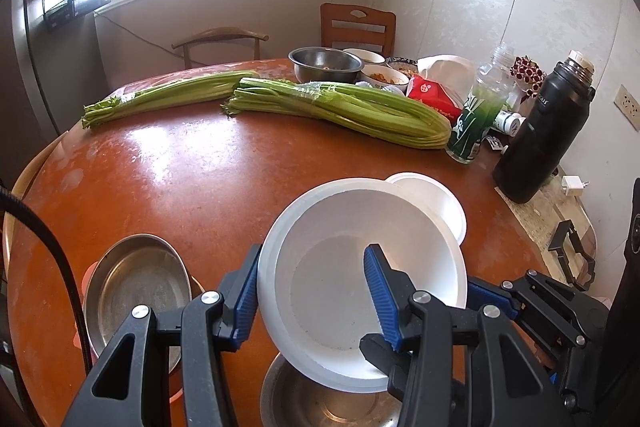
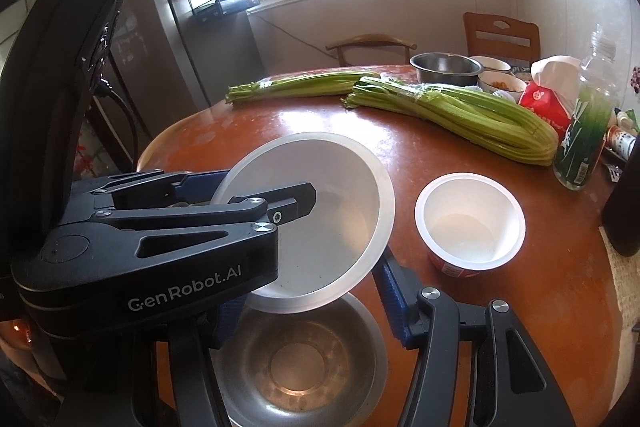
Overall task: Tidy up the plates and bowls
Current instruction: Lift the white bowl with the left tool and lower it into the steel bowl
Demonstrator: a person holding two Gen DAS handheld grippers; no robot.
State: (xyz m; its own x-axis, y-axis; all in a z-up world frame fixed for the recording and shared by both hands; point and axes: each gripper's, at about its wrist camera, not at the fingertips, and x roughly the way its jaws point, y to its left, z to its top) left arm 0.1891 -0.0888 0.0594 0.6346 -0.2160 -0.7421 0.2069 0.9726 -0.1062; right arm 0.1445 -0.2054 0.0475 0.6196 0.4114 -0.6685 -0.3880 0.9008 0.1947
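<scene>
A white plastic bowl (image 1: 328, 291) (image 2: 340, 227) hangs tilted above the round brown table (image 1: 180, 179). My left gripper (image 1: 314, 249) (image 2: 256, 187) is shut on its wall, one finger inside and one outside the left rim. A steel bowl (image 1: 320, 403) (image 2: 300, 363) stands right under the white one. My right gripper (image 2: 306, 287) (image 1: 492, 299) straddles the white bowl's lower edge; its right pad (image 2: 394, 303) lies against the rim and its left finger is hidden behind the left gripper. A small white cup with a red side (image 2: 470, 223) (image 1: 436, 195) stands just to the right. A shallow steel dish (image 1: 136, 287) sits at the left.
Two celery bunches (image 1: 344, 111) (image 1: 168, 97) lie across the far half of the table. Behind them stand a steel bowl (image 1: 326, 65) and food bowls. A green-labelled bottle (image 1: 478, 115), a red tissue pack (image 1: 430, 95) and a black flask (image 1: 548, 135) crowd the right edge.
</scene>
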